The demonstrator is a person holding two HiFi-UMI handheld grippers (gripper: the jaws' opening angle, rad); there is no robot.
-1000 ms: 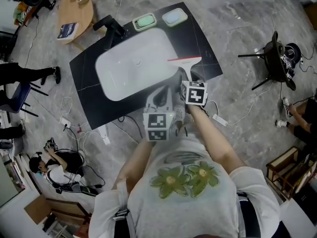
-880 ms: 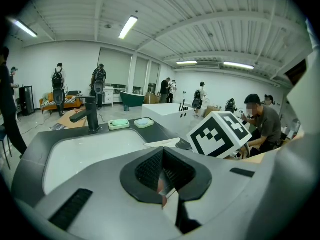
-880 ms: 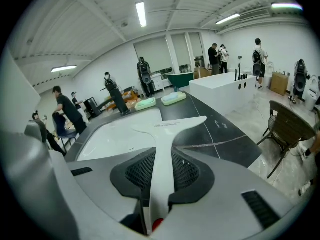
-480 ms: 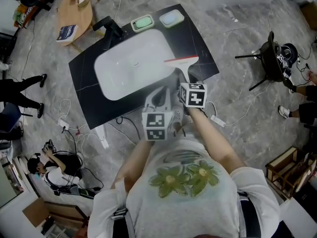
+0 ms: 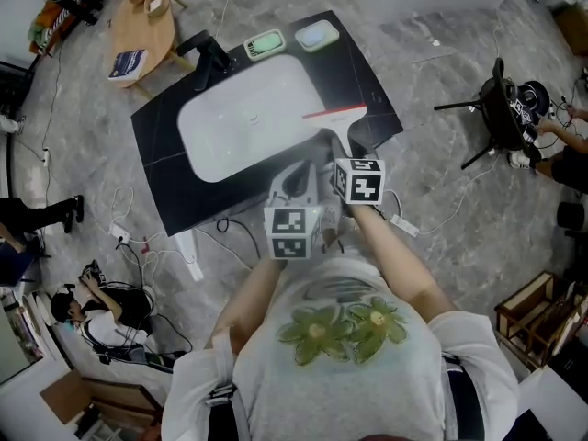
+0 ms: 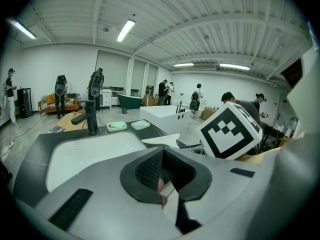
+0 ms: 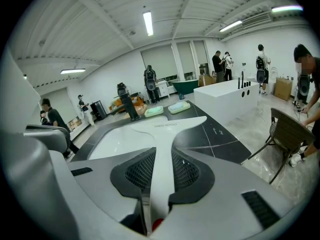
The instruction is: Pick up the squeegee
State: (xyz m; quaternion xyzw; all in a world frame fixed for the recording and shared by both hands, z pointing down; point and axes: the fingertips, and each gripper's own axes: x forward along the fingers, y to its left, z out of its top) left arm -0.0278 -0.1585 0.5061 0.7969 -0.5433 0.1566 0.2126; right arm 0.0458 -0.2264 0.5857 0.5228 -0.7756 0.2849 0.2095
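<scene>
Right gripper view: right gripper [image 7: 162, 173] clamps the squeegee [image 7: 167, 127] by its slim handle. It looks like light, stiff, slippery plastic. Left gripper [image 6: 163, 174] closed, empty.

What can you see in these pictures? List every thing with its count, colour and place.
squeegee: one, white with a red edge, over the basin's right edge
basin: one, white, set in the counter
counter: one, black, on the grey floor
faucet: one, black, at the basin's far edge
green soap dish: one, green, beside the faucet
pale blue soap dish: one, pale blue, right of the green one
round table: one, wooden, beyond the counter
bathtub: one, white, past the counter
bystanders: several, mostly dark clothes, around the room
left gripper: one, grey, empty, at the counter's near edge
right gripper: one, grey, closed on the squeegee's handle
</scene>
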